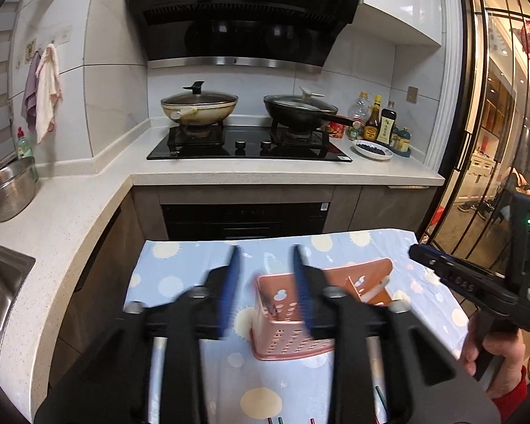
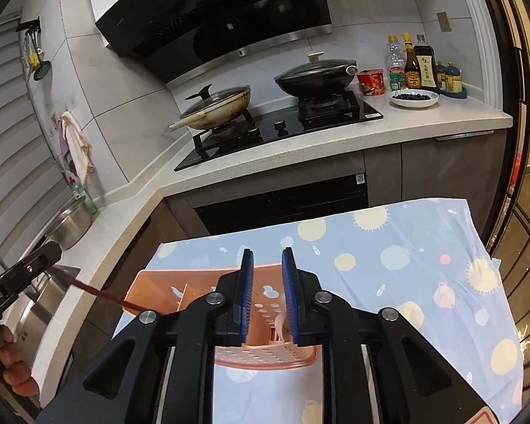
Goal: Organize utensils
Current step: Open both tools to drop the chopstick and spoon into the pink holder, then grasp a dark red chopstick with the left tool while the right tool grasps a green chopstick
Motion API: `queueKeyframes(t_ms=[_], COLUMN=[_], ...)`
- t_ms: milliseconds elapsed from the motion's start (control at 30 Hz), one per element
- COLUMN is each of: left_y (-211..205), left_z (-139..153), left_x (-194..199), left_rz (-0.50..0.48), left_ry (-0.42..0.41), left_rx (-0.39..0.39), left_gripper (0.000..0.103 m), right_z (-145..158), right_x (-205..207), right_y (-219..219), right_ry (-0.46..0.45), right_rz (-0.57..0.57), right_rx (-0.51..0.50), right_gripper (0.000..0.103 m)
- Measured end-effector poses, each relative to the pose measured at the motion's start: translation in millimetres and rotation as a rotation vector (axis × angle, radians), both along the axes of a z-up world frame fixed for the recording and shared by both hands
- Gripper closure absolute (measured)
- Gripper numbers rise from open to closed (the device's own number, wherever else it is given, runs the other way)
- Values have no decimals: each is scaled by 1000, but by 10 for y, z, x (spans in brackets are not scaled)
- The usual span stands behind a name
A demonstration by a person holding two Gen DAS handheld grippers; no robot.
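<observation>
A pink perforated utensil basket (image 1: pixel 293 321) stands on a small table with a blue sun-print cloth (image 1: pixel 194 258); it also shows in the right wrist view (image 2: pixel 166 282). My left gripper (image 1: pixel 266 261) is open above the basket's left half. A dark red chopstick (image 2: pixel 102 295) slants from the left gripper's tip (image 2: pixel 47 254) into the basket, and I cannot tell whether it is still gripped. My right gripper (image 2: pixel 268 258) is open over the basket's right compartment, where a pale spoon (image 2: pixel 281 325) stands. Utensil tips (image 1: pixel 381 397) lie on the cloth near the bottom edge.
Behind the table is an L-shaped counter (image 1: pixel 265 173) with a gas hob, a cream wok (image 1: pixel 198 106) and a black wok (image 1: pixel 300 107). Bottles (image 1: pixel 374 120) and a plate of blueberries (image 1: pixel 372 149) stand at right. A steel colander (image 1: pixel 9 190) and sink (image 1: pixel 0 282) are at left.
</observation>
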State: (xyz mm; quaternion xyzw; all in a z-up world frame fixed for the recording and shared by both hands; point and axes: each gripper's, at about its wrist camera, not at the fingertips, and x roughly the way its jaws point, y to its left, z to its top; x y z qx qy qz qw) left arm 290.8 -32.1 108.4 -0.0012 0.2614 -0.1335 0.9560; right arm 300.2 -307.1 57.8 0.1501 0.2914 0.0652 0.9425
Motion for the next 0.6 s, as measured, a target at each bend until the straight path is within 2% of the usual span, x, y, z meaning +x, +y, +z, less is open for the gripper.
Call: queueKeyframes(t_ms=[33,200,400,600], left_y=[19,138,320,486], left_z=[-16,-50,-206,-584], left_x=[-18,-216,-576,-1035], left_rz=[7,20,40,62], left_ry=[-7,-16,11,82], left_rx=[5,10,15,45], left_gripper=[53,45,41,38], right_z=[21,98,32,-236], right_x=[-58,-429,-1010,-1635], right_y=[-22,-98,-115,-78], right_ry=[-8,-36,-32,10], right_rz=[-5,-17,-32,-52], right_rx=[1,-7,-53,-129], right_gripper=[79,68,67,67])
